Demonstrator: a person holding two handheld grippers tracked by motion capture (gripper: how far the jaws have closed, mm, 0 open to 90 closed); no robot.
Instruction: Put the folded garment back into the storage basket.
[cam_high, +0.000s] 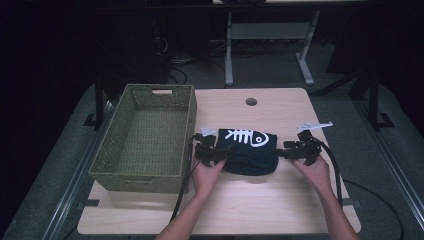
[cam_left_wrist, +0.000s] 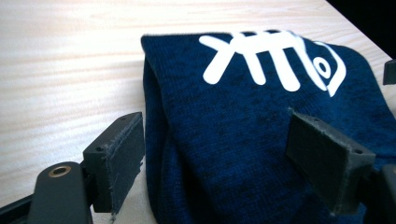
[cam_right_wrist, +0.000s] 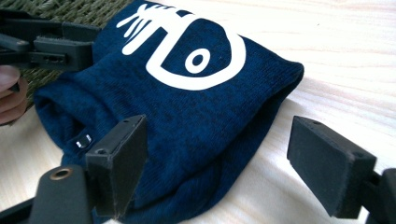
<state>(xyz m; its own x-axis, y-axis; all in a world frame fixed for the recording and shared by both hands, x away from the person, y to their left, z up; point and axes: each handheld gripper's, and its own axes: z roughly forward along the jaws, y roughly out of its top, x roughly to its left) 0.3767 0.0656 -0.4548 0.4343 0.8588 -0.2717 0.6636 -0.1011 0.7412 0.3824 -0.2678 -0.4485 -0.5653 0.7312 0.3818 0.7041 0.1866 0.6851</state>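
Both grippers stood with jaws apart: my left gripper (cam_high: 212, 152) straddled one end of the folded navy fish-skeleton garment (cam_high: 248, 151), my right gripper (cam_high: 300, 150) the other. It lay mid-worktop (cam_high: 280, 200), just beside the green wicker basket (cam_high: 145, 137).

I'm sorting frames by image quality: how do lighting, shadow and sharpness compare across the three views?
High view: room behind is nearly black, the table lit, a pale glare patch in front of the folded navy garment. Left gripper view: knit and white fish-bone print fairly sharp, far tabletop washed out. Right gripper view: soft shadow under the garment's edge, near jaws slightly soft, green basket blurred.
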